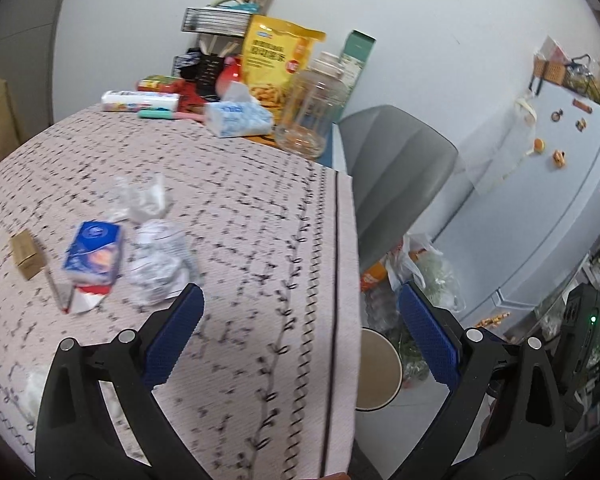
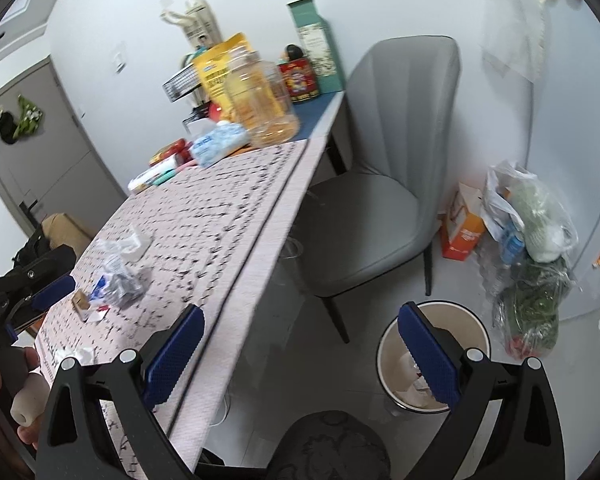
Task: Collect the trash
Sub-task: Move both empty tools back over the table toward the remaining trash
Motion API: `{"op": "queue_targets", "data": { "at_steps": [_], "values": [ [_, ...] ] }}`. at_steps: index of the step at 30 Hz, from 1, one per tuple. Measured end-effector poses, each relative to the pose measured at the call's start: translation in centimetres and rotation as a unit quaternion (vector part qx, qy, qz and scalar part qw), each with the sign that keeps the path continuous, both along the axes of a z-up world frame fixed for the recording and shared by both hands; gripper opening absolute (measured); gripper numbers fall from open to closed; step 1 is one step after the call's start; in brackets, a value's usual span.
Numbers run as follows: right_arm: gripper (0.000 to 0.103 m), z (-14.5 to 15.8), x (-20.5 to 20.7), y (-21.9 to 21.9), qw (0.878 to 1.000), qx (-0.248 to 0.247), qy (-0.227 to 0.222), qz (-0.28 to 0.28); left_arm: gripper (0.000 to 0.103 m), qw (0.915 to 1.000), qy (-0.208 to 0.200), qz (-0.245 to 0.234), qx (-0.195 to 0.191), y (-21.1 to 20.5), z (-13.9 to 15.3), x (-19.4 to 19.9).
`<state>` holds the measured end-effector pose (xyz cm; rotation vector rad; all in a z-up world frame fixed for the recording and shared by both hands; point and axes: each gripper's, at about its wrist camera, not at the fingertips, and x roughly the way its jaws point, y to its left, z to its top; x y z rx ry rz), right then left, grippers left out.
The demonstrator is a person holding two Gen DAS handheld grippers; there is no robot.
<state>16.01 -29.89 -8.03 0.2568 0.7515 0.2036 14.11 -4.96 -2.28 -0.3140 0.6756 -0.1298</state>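
Observation:
Trash lies on the patterned tablecloth (image 1: pixel 240 208): a crumpled paper ball (image 1: pixel 160 264), clear crumpled plastic (image 1: pixel 140 196), a blue tissue pack (image 1: pixel 94 252), a small brown box (image 1: pixel 26 254) and a red-white wrapper (image 1: pixel 86 298). My left gripper (image 1: pixel 300 308) is open and empty above the table's right edge, right of the pile. My right gripper (image 2: pixel 300 328) is open and empty, hovering beside the table above the floor. The round bin (image 2: pixel 432 356) on the floor holds some scraps. The pile shows in the right wrist view (image 2: pixel 118 276). The left gripper's blue finger (image 2: pixel 54 290) shows at the left edge.
A grey chair (image 2: pixel 376 196) stands by the table. Plastic bags (image 2: pixel 532 248) and an orange carton (image 2: pixel 462 232) sit on the floor by the fridge (image 1: pixel 540 184). A clear jar (image 1: pixel 312 108), yellow snack bag (image 1: pixel 276 64) and tissue pack (image 1: pixel 236 118) crowd the table's far end.

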Motion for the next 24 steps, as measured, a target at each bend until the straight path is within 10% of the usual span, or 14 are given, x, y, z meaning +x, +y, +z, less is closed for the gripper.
{"op": "queue_targets", "data": {
  "at_steps": [24],
  "values": [
    [0.095,1.0,-2.3,11.9,0.993,-0.026,-0.011,0.115,0.097,0.9925,0.036,0.116,-0.007,11.8,-3.7,-8.6]
  ]
}}
